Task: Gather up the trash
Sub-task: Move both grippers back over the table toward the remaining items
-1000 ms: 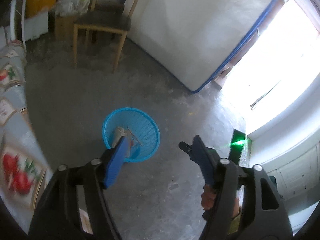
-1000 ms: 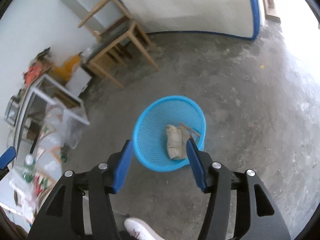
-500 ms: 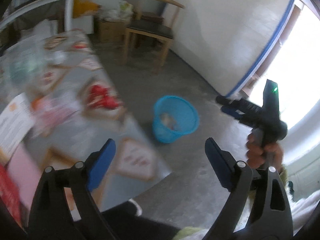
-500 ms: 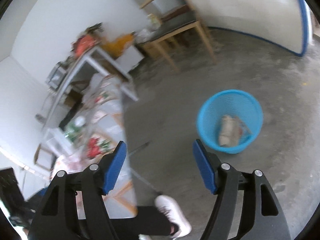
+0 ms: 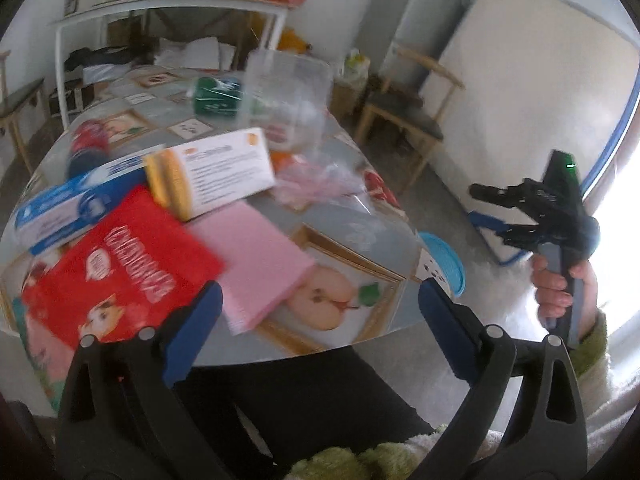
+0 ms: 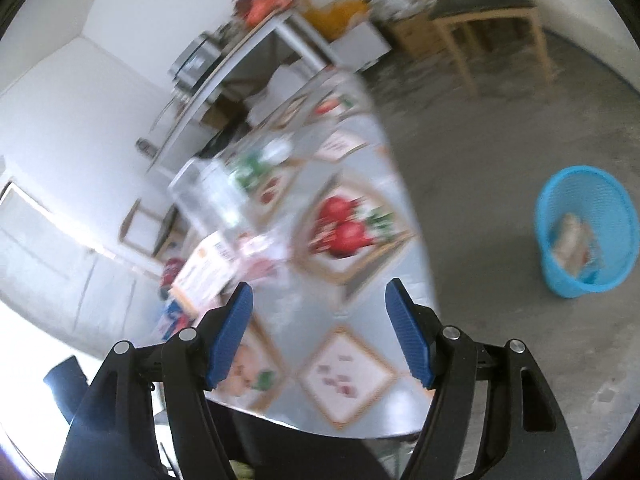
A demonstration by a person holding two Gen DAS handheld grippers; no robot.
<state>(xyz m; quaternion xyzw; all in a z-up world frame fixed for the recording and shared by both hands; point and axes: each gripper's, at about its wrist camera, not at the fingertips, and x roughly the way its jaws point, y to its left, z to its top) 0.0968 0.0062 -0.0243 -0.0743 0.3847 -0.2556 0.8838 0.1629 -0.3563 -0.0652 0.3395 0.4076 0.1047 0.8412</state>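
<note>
Only right wrist view shows trash inside blue basket, left claw opening, empty, right claw apart, empty

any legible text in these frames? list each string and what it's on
None reads cleanly; nothing can be quoted.
Red packet: large white lettering, motion-blurred, unreadable.
White and orange box: lines of fine print, too small.
Blue and white box: print blurred.
Green pack: white marks, blurred.
Right wrist view: all print on the table smeared.

Both tools from basket to table
</note>
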